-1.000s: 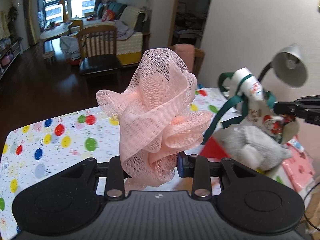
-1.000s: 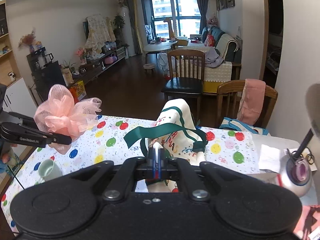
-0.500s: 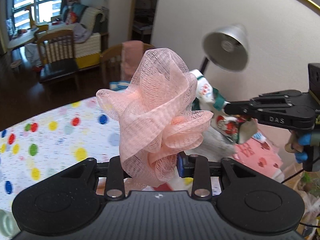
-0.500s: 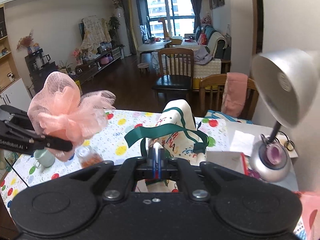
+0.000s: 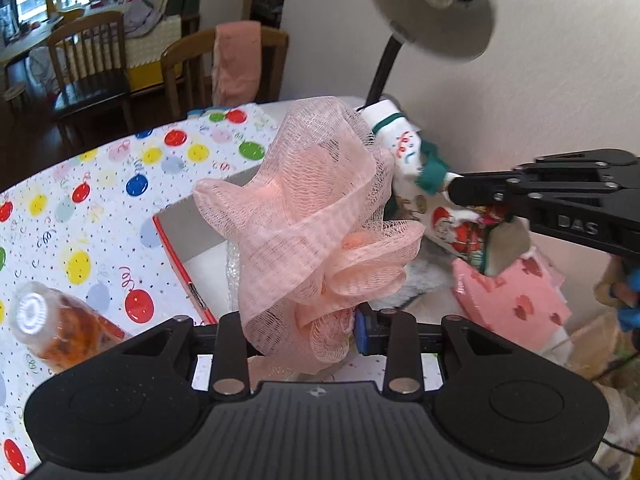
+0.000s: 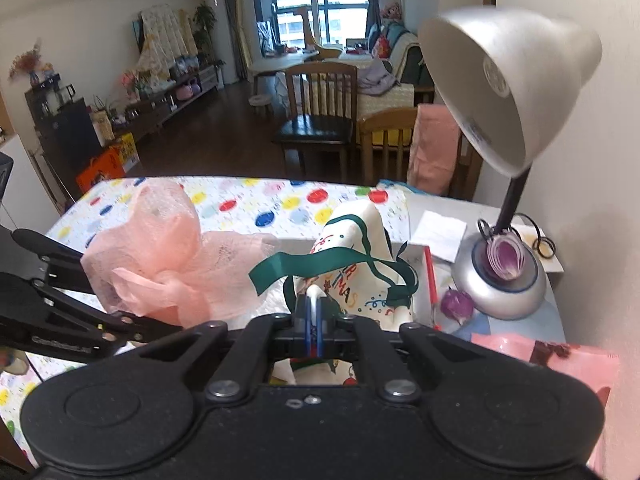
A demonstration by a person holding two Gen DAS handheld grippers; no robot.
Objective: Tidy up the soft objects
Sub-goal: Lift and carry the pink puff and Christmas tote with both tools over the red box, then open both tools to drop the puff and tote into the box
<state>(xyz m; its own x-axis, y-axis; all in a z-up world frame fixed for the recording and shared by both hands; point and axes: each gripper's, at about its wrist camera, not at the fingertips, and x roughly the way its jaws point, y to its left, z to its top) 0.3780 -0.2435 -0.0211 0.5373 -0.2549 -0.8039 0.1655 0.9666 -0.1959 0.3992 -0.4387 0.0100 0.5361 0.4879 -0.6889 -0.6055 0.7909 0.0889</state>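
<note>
One lamp (image 6: pixel 508 92) overhead, bottle (image 5: pixel 56 330) on tablecloth (image 5: pixel 100 200)

One pink mesh pouf (image 5: pixel 320 216), one Christmas-print cloth bag (image 6: pixel 356 256), one grey plush toy (image 5: pixel 420 280). One desk lamp (image 6: pixel 504 92) at two o'clock, one lying bottle (image 5: pixel 56 328) at nine. Two wooden chairs (image 6: pixel 320 112).

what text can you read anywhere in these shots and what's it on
"DAS" on the right gripper arm, seen from the left wrist view.
"TMAS", the end of a longer word, in coloured letters on the bag held by the right gripper.
Raised lettering on the left gripper arm: too blurred to read.
Print on the orange box on the floor: too small to read.
No text on the pink sponge.
</note>
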